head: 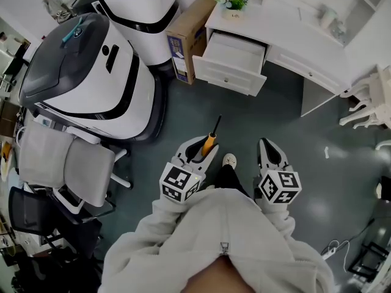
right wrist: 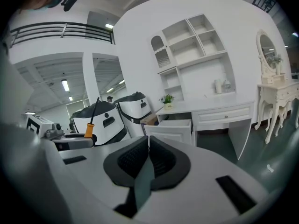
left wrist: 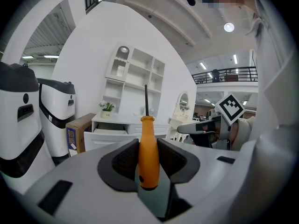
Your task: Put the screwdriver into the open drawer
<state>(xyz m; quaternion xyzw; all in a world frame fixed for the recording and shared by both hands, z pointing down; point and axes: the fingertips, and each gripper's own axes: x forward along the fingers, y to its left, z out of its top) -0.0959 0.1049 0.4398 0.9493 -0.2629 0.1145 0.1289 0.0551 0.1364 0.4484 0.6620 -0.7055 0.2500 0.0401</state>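
Holding: my left gripper (left wrist: 148, 143) has its jaws narrowed onto the orange handle of the screwdriver (left wrist: 148, 160), a pad pressing each side. The dark shaft sticks out past the tips, up and ahead.
Handling: I judge it light and rigid. The smooth handle could slip or swivel between the pads, so mid-handle is the place to hold it, not the thin shaft.
Right gripper (right wrist: 148, 141): jaws together with nothing between them, carried just beside the left.
Floor (head: 287, 121): a grey-green stretch lies between me and the furniture.
Drawer (head: 226, 75): pulled open, well apart from the screwdriver, and it looks empty from here. A cardboard box (head: 189, 35) stands at its left.
Counter (head: 247, 24): white, with a potted plant (head: 232, 2) on top, above the drawer.
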